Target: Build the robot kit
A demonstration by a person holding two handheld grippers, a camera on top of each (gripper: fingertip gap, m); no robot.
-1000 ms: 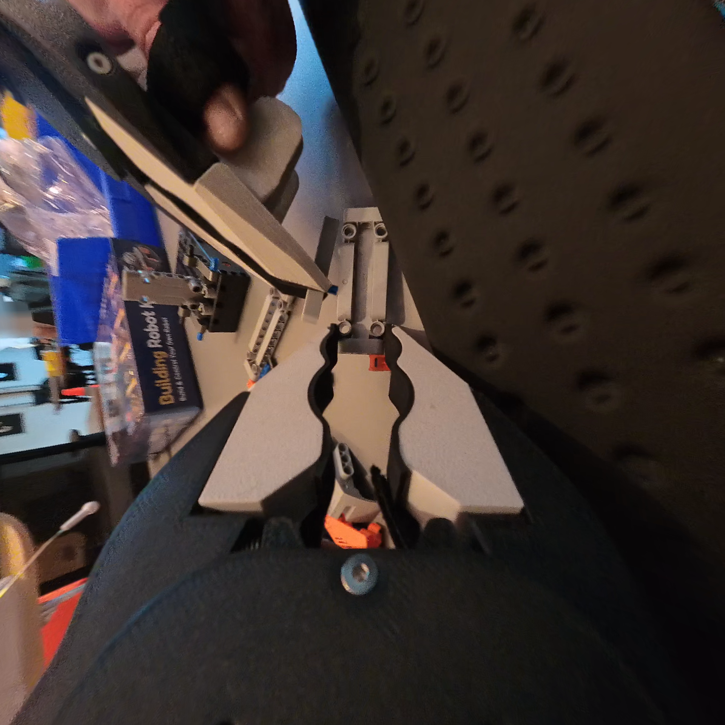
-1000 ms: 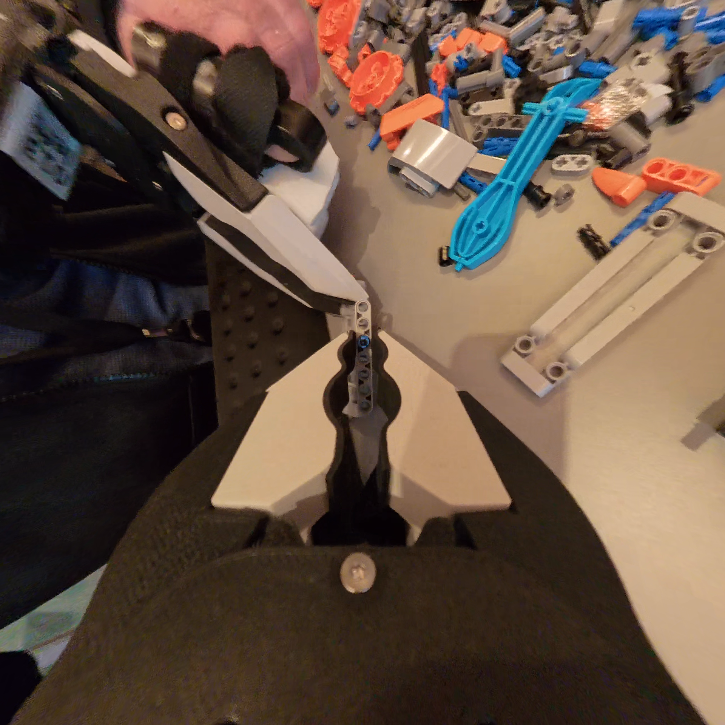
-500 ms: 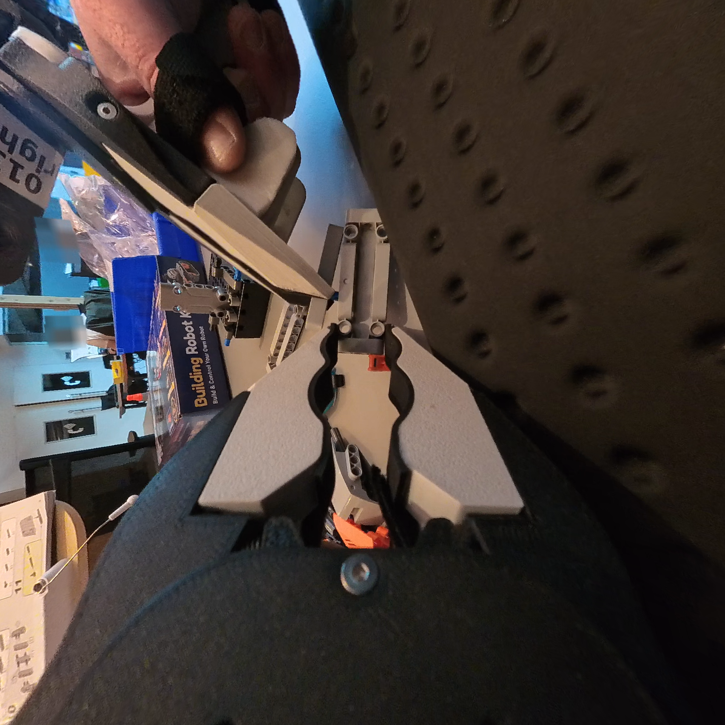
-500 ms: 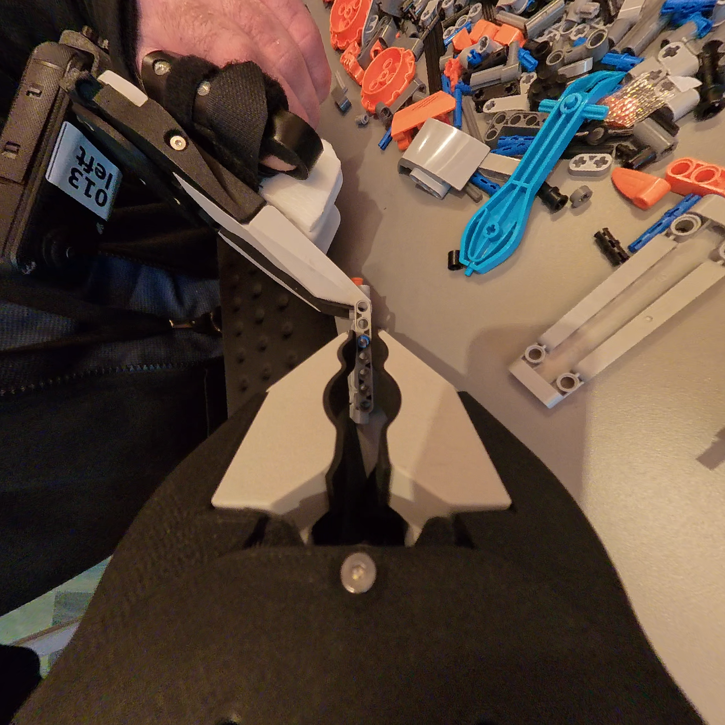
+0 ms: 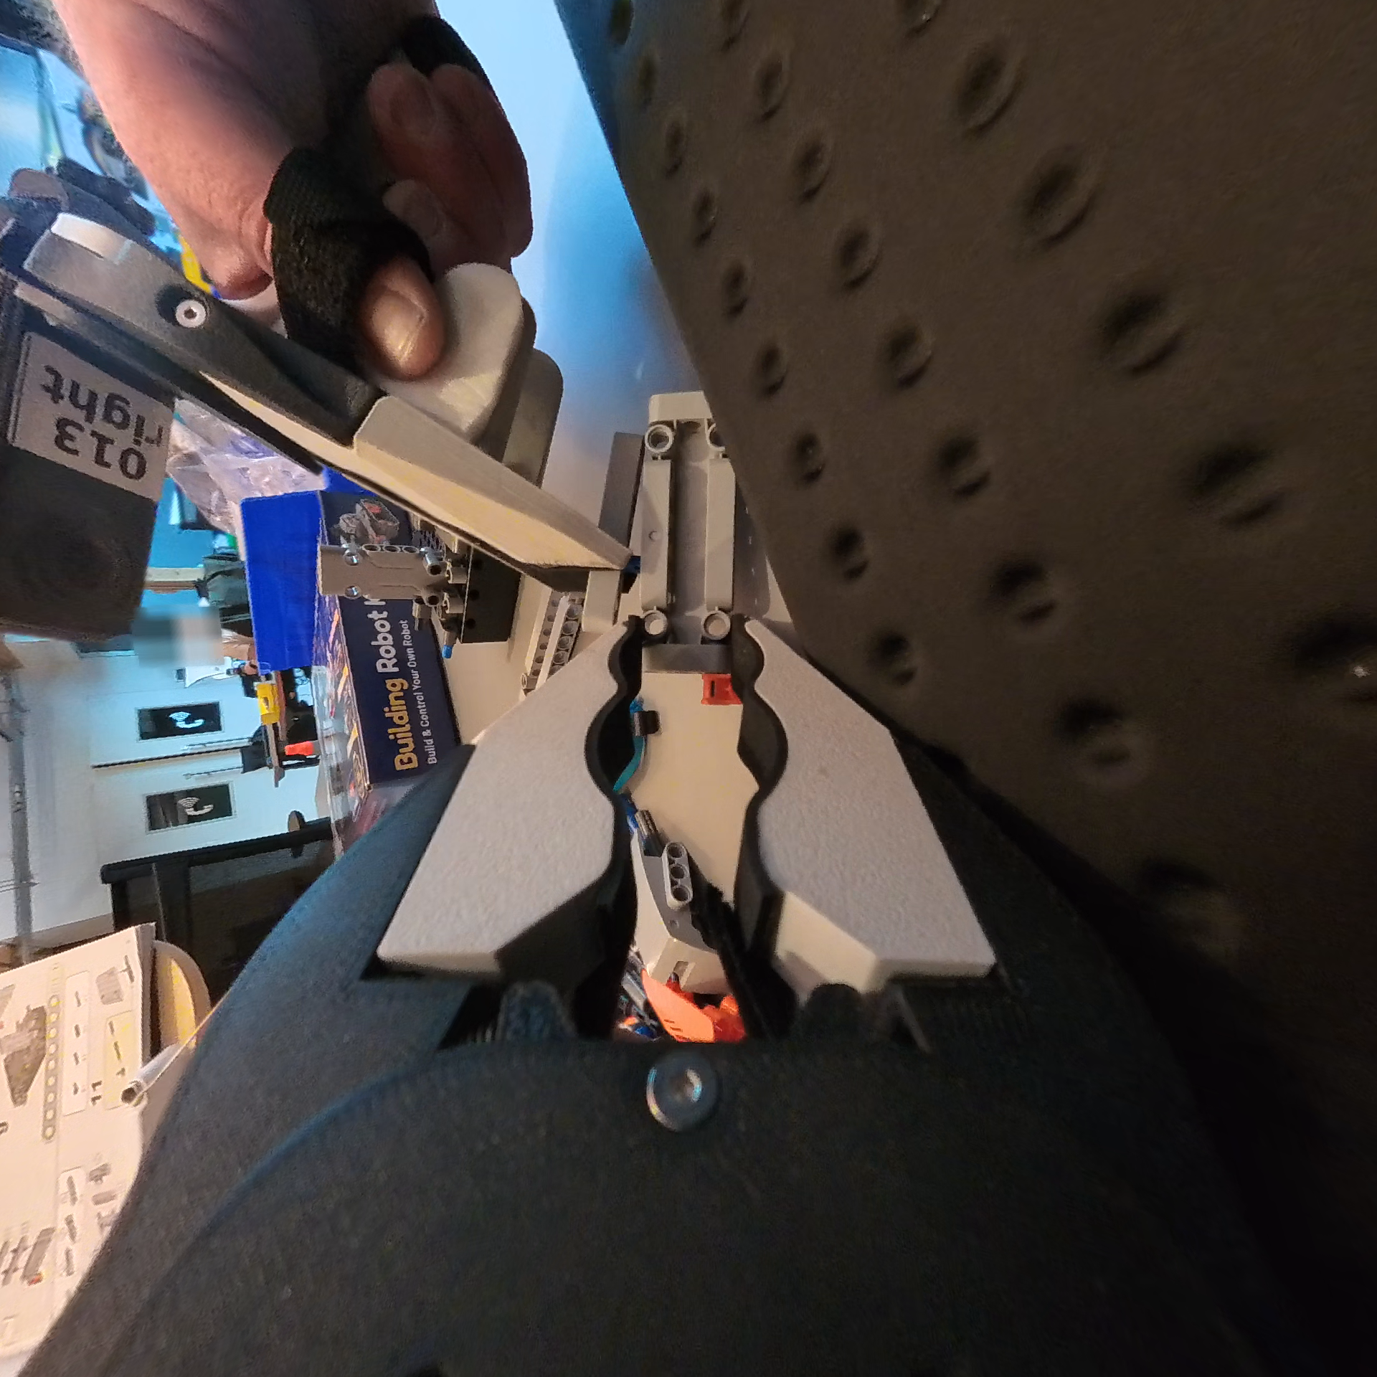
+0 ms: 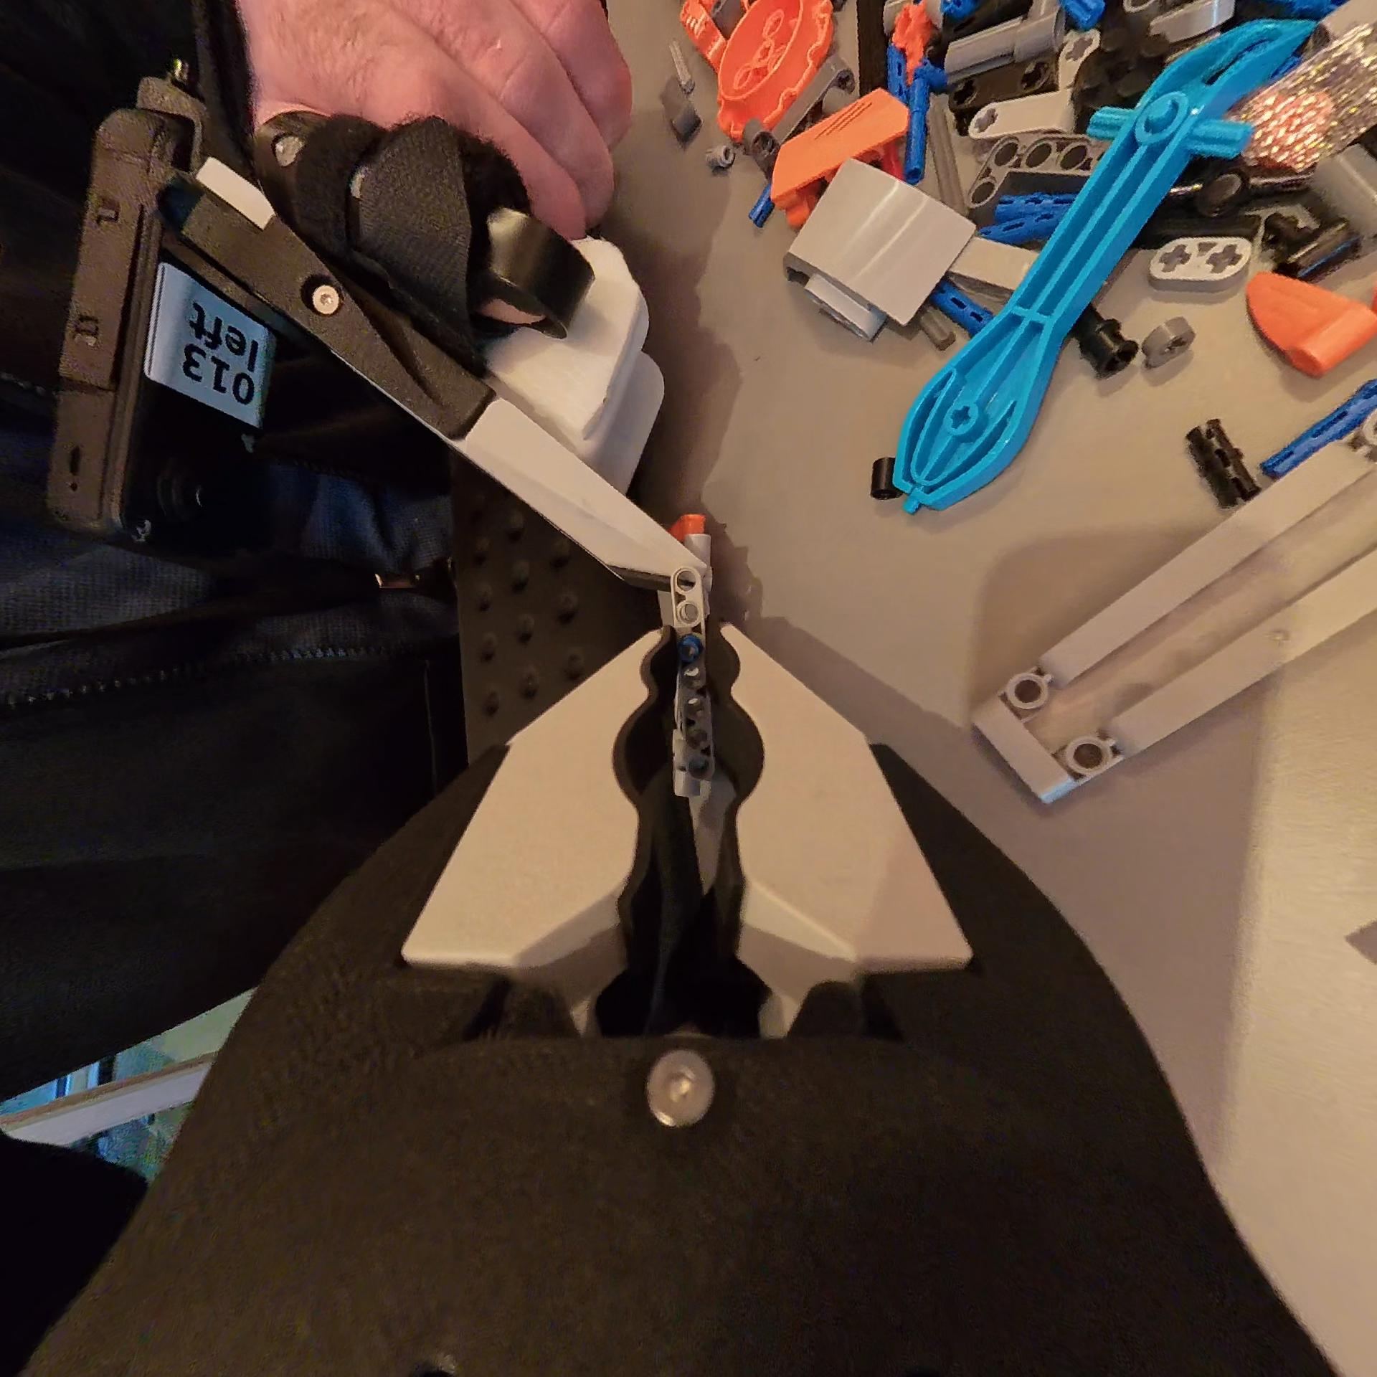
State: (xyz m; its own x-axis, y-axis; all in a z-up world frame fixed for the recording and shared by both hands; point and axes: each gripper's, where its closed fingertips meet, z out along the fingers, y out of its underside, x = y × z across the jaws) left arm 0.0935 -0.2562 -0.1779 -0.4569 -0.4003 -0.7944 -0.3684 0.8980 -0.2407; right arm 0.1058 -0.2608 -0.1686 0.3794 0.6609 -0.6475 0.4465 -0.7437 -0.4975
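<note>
**two hand-held grippers meet at a grey beam**

little has shifted in the last second: the left hand-held gripper (image 6: 670, 572) has crept slightly nearer the top end of the grey beam (image 6: 691, 708), and the left wrist view has swung round enough to bring in a printed sheet (image 5: 59, 1080).

the right hand-held gripper (image 6: 689, 642) is nearly closed, pinching the beam between its pads so the holed strip stands along the fingers with its top end poking out. the left one's jaws stand a little apart with nothing seen between them in its own view. its tip is at the beam's top end, touching or just beside it; i cannot tell which. a small orange piece (image 6: 682, 525) shows just behind that end.

in my judgement the beam is thin and held near one end, so a steady, square pinch and a gentle approach from the other tip would keep it from twisting.

right of the beam a long grey frame (image 6: 1192, 633) lies on the counter (image 6: 820, 521); beyond the beam are a bright blue tool (image 6: 1043, 298) and a heap of loose parts (image 6: 969, 112). left of the beam is a black studded plate (image 6: 521, 633).

far past the beam in the left wrist view stand a printed carton (image 5: 387, 708), a blue box (image 5: 283, 574) and a clear bag (image 5: 216, 469); what they hold cannot be made out.
</note>
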